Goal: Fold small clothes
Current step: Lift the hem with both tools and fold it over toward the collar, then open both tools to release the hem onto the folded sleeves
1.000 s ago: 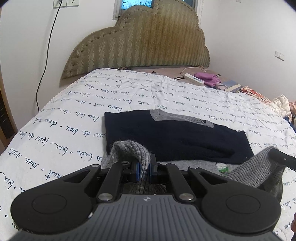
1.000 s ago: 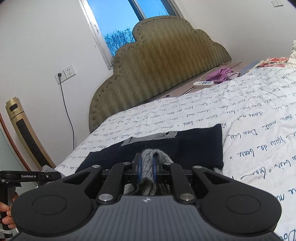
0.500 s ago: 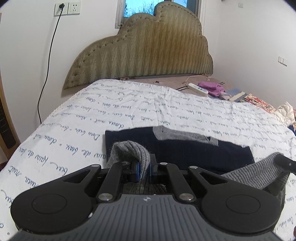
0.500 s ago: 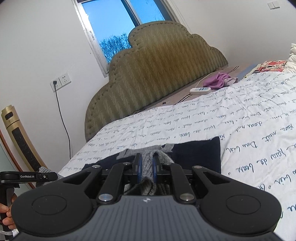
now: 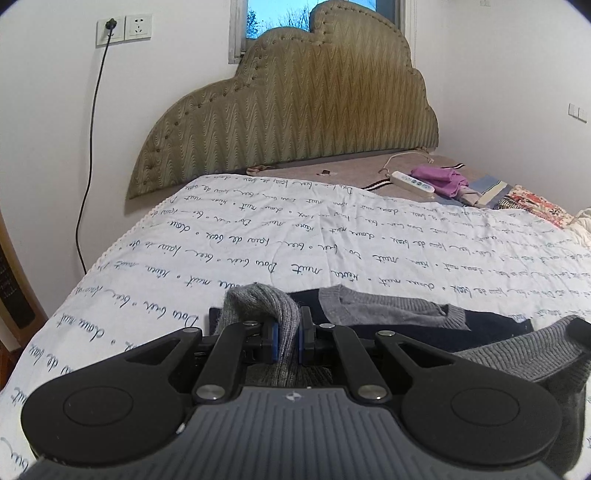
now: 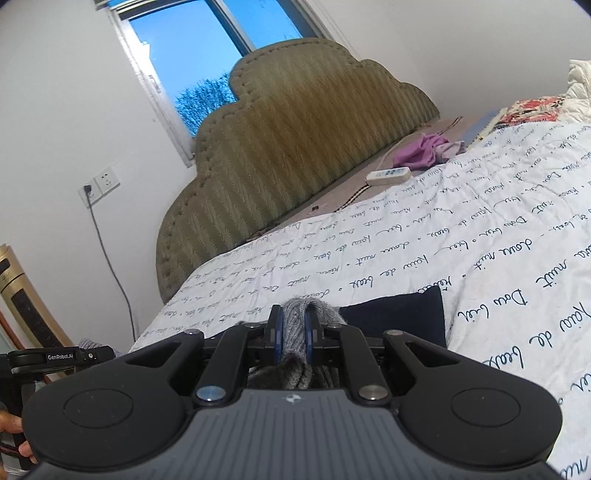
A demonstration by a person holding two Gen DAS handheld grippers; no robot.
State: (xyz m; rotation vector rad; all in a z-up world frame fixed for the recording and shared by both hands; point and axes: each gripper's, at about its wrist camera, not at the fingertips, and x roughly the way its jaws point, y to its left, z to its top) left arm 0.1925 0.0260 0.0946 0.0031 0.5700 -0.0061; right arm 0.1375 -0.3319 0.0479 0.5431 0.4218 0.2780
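A small navy sweater (image 5: 436, 330) with a grey knit collar (image 5: 376, 308) and grey ribbed hem lies on the white bedspread (image 5: 258, 236) printed with blue script. My left gripper (image 5: 287, 332) is shut on a bunched corner of the grey hem (image 5: 258, 301), held above the navy part. At the right edge of the left wrist view the other hem corner (image 5: 517, 350) rises to the right gripper's tip. In the right wrist view my right gripper (image 6: 292, 328) is shut on grey ribbed hem (image 6: 306, 310), with the navy body (image 6: 399, 314) beyond it.
An olive padded headboard (image 5: 295, 110) stands against the far wall. A white power strip (image 5: 412, 181), purple cloth (image 5: 439, 179) and patterned fabric (image 5: 532, 203) lie near it. A cable hangs from the wall socket (image 5: 107, 27). A gold tower appliance (image 6: 22, 295) stands left of the bed.
Both grippers carried the grey hem forward over the navy body toward the collar and rose a little. Much less navy cloth shows ahead of them now. Both grips stayed shut.
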